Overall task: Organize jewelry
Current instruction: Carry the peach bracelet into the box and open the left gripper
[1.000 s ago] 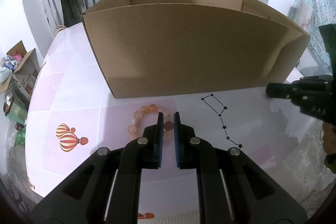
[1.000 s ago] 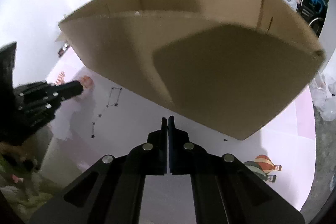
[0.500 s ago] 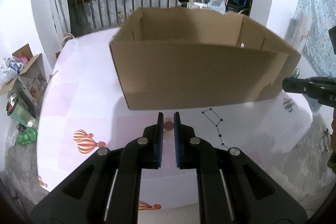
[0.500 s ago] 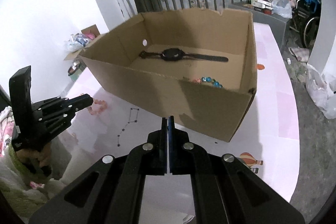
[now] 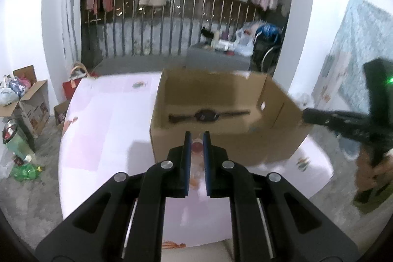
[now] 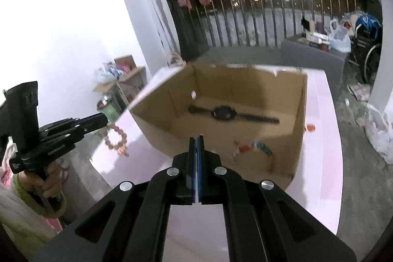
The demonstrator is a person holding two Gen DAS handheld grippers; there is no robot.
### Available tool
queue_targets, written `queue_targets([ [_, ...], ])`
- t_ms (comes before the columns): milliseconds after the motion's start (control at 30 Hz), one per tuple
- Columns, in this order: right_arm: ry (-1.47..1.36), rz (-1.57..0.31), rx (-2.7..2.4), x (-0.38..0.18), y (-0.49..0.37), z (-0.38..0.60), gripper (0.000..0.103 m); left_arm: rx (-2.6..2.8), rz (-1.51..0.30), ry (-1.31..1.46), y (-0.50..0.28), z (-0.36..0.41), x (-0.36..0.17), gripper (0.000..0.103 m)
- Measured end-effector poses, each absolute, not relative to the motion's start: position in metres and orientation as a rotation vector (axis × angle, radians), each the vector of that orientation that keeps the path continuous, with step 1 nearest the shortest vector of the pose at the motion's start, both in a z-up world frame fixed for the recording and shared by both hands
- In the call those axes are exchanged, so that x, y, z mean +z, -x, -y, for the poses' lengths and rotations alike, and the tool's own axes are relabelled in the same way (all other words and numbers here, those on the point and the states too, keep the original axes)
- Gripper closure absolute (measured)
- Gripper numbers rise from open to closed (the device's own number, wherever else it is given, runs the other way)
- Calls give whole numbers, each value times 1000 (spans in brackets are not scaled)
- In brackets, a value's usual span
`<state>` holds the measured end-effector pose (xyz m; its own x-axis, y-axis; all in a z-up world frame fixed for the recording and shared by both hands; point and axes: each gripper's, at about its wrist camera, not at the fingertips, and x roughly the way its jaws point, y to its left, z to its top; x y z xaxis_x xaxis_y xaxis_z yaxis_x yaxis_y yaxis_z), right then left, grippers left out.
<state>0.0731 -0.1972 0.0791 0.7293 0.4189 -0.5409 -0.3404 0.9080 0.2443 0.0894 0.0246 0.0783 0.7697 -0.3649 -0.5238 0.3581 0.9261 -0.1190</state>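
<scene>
My left gripper [image 5: 196, 136] is shut on a pink bead bracelet [image 5: 196, 146], with one bead showing between its pads. In the right wrist view the bracelet [image 6: 116, 139] hangs as a loop from the left gripper [image 6: 105, 118], above the pink table's left edge. An open cardboard box [image 5: 221, 146] stands just beyond it. Inside the box lie a black watch [image 6: 223, 113] and a colourful bead bracelet [image 6: 255, 146]. My right gripper [image 6: 196, 139] is shut with nothing in it, held above the box's near wall. In the left wrist view the right gripper [image 5: 307, 114] is at the right.
The pink table [image 5: 103, 134] has printed balloons and ends close on the left and near sides. Open cardboard boxes [image 5: 32, 100] and bags sit on the floor at left. A metal railing [image 6: 245, 23] with hanging clothes runs behind. A wheelchair [image 6: 368, 50] stands at the far right.
Both grippers have risen. The pink bead bracelet has left the table in the left gripper. The box's inside, with the watch, has come into view.
</scene>
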Motion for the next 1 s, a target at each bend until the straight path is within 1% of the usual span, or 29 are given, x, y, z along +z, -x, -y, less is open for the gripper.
queue_targets([
  [233, -191, -544, 462, 103, -95, 205, 102, -450, -486, 90, -100, -33, 127, 95],
  [400, -181, -570, 441, 102, -123, 206, 102, -490, -463, 90, -130, -20, 139, 95],
  [500, -173, -617, 417, 95, -139, 206, 102, -517, -516, 86, -158, -4, 127, 95],
  [667, -185, -726, 368, 74, -171, 210, 102, -508, -681, 87, -213, 22, 79, 95],
  [800, -189, -794, 337, 60, -193, 211, 102, -476, -778, 74, -243, 32, 48, 95],
  [1000, -203, -849, 290, 44, -215, 215, 102, -437, -835, 49, -267, 39, 26, 94],
])
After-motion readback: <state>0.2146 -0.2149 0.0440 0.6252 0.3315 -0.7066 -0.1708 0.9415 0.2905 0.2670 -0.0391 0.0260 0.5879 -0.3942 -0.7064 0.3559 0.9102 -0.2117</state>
